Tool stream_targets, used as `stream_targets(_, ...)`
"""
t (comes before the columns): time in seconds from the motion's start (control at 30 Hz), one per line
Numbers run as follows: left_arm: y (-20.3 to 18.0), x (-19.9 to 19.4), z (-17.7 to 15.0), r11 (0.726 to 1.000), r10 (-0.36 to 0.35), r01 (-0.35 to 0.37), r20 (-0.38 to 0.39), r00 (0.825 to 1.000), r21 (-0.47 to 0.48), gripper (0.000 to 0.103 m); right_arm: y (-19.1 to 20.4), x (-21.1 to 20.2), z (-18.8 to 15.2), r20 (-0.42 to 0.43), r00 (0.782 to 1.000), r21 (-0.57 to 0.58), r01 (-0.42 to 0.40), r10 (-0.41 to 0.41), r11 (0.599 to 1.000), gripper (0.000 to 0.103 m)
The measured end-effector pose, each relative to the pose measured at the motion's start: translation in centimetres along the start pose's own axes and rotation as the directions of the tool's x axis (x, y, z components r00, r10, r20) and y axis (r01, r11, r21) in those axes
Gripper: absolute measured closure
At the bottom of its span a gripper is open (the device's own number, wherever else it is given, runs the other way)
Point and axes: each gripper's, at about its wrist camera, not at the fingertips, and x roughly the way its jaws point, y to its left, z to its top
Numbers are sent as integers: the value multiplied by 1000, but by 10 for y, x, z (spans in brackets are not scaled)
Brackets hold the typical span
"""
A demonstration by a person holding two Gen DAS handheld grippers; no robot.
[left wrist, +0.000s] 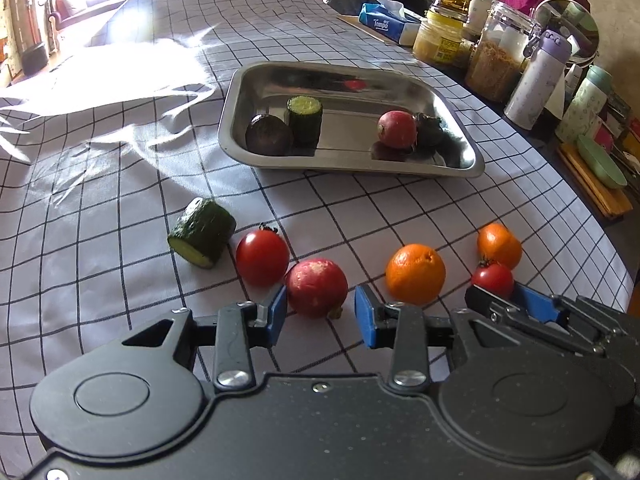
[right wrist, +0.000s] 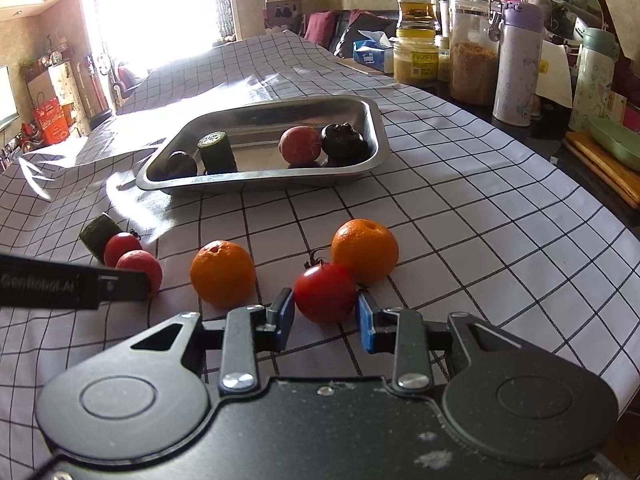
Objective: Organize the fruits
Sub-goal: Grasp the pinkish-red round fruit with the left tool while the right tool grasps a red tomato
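Your left tool (left wrist: 321,312) sat open around a radish (left wrist: 317,286) on the counter (left wrist: 120,208); your right tool (right wrist: 326,317) (also open) flanked a tomato (right wrist: 325,292), near 2 oranges (right wrist: 223,273).

"Tempo" on blue tissue pack (left wrist: 382,22)

Both tongs, left (left wrist: 321,312) and right (right wrist: 326,317), are matte black with blue pads, silver screws and round hubs.
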Motion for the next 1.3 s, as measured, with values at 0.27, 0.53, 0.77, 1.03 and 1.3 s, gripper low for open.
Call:
stream_targets(0.27,-6,5,5,1000,17,-17,4,1000,6,49,-1,2,-1,1,1000,-3,-10,10,1000,68)
stream_targets(0.53,-10,9,7,999,36,-36,8,999,19,49,1,3,-2,11,1000,-17,-7,7,1000,68)
stream_targets(0.77,-11,9,4,998,54,-55,4,999,24,49,2,2,-4,19,1000,-27,-5,5,1000,67)
stream_targets(1.03,-9,9,3,999,50,-50,1,999,17,49,2,3,-3,26,1000,-19,-4,5,1000,66)
stream_targets(1.3,-4,14,1,999,32,-32,-30,999,-5,49,4,3,-3,25,1000,-20,8,-7,1000,67)
